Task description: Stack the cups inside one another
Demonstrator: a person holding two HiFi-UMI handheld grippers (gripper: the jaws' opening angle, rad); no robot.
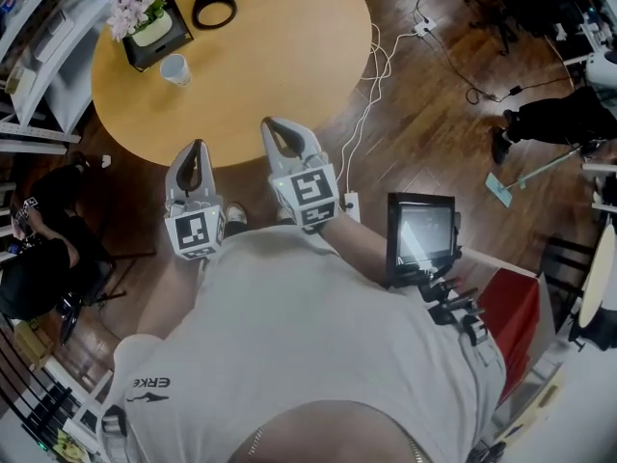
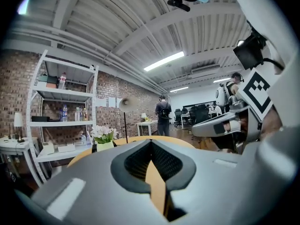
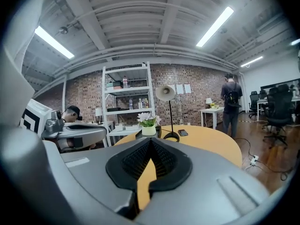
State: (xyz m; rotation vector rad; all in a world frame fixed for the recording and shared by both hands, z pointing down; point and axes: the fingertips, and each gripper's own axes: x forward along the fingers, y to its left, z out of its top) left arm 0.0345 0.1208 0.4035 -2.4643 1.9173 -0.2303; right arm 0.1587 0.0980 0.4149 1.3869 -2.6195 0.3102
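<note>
**Both tongs clenched and empty at the worktop's near edge**

The round wooden worktop [image 1: 280, 56] fills the upper head view. Over its near rim, the left tongs [image 1: 199, 147] and right tongs [image 1: 273, 124] sit side by side, each clamped together with nothing between. Far off on the left, a black flower box [image 1: 149, 29] stands; just beside it is the white cup [image 1: 174, 68], upright.
</note>
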